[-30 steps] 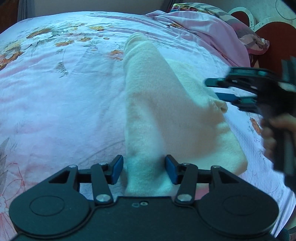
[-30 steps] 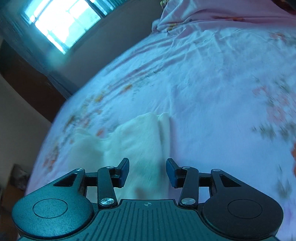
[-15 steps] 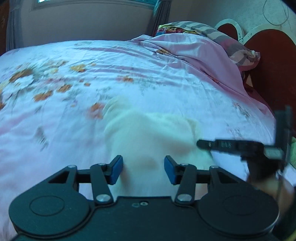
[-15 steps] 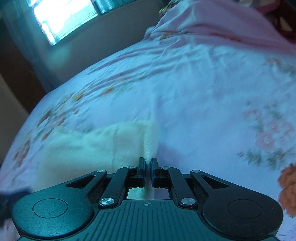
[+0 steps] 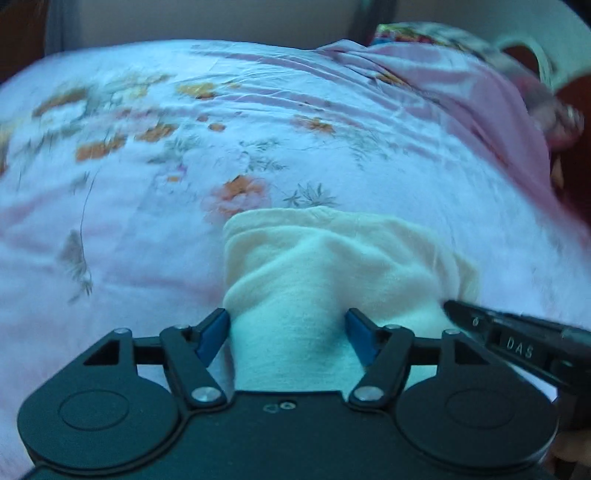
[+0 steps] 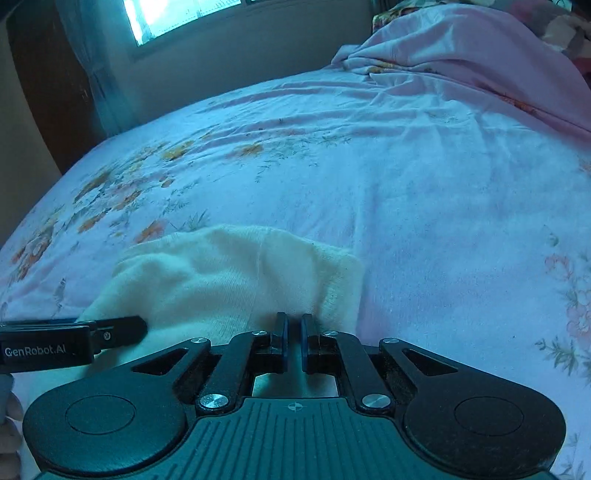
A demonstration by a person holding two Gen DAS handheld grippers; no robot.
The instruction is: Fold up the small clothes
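A cream knit garment [image 5: 325,266] lies bunched on the pink floral bedsheet [image 5: 184,155]; it also shows in the right wrist view [image 6: 229,280]. My left gripper [image 5: 288,334] is open, its blue pads on either side of the garment's near fold. My right gripper [image 6: 294,341] is shut on the garment's near right edge. The right gripper shows in the left wrist view [image 5: 517,339] at the right, low over the cloth. The left gripper shows in the right wrist view [image 6: 70,339] at the left.
The bedsheet [image 6: 406,177] spreads wide ahead. A rumpled pink blanket [image 6: 461,51] and a patterned pillow [image 5: 461,40] lie at the far right. A window [image 6: 177,14] and a dark wooden door [image 6: 48,74] stand beyond the bed.
My right gripper closed on the garment's edge and came down beside my left gripper. The long spread garment is now drawn back into a shorter, bunched shape near both grippers.
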